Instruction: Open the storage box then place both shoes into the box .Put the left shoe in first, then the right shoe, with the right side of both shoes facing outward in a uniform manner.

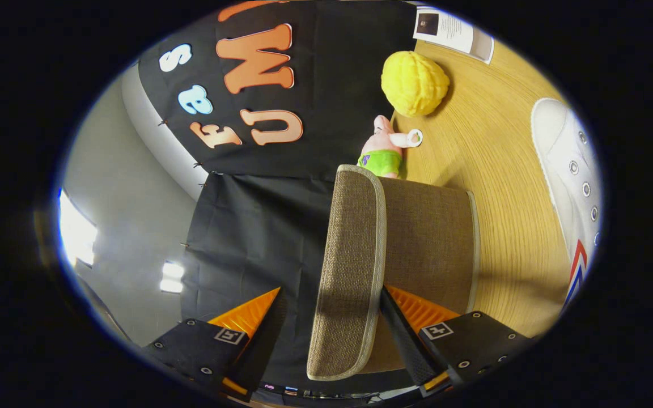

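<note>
Lid-opening is the step in hand, judging by how things lie: the gripper [326, 317] is rolled onto its side, so the table [508, 238] stands like a wall on the right of the view. Its fingers are apart, and the woven brown lid [349, 266] of the storage box [428, 238] lies between them. The right finger looks to touch the lid's pale edge; the left one stands off it, so nothing is clamped. Whether the lid is already lifted clear of the box body cannot be told from this angle.

Next, by this reading, the fingers need to close on the lid's rim and swing it away from the box so the mouth is free for the left shoe.

One white shoe [570, 175] with metal eyelets and a red and blue stripe rests on the table right of the box, well apart from the fingers. Beyond the box sit a yellow plush [414, 82] and a pink toy [386, 150], the toy just behind the box. A paper sheet [454, 31] lies farther off. Neither toy blocks the lid.
</note>
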`<move>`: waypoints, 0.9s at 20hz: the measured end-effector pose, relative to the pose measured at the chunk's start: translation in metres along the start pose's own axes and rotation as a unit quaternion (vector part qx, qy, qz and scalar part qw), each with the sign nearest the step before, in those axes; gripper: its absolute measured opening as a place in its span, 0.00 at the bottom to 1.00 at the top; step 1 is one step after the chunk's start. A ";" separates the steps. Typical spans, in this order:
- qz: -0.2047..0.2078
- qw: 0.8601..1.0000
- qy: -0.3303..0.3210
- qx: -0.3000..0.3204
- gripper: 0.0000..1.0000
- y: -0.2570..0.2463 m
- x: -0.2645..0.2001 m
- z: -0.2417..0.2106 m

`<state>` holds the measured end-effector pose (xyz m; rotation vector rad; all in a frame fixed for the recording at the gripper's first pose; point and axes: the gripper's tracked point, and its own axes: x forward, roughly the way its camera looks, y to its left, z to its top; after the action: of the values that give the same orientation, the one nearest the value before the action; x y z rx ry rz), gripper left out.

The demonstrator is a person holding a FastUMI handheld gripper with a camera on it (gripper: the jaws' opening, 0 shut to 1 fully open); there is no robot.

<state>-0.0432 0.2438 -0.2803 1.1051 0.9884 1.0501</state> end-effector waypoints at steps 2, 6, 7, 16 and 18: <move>0.014 1.000 -0.009 0.001 0.95 0.013 -0.002 0.003; 0.017 0.999 -0.037 -0.009 0.76 0.032 -0.004 0.013; 0.016 0.999 -0.037 -0.014 0.72 0.036 -0.004 0.013; -0.039 0.995 -0.064 -0.060 0.07 0.073 0.020 0.015; -0.055 0.994 -0.077 -0.063 0.03 0.086 0.026 0.019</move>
<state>-0.0317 0.2756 -0.1951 1.0010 0.8385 0.9121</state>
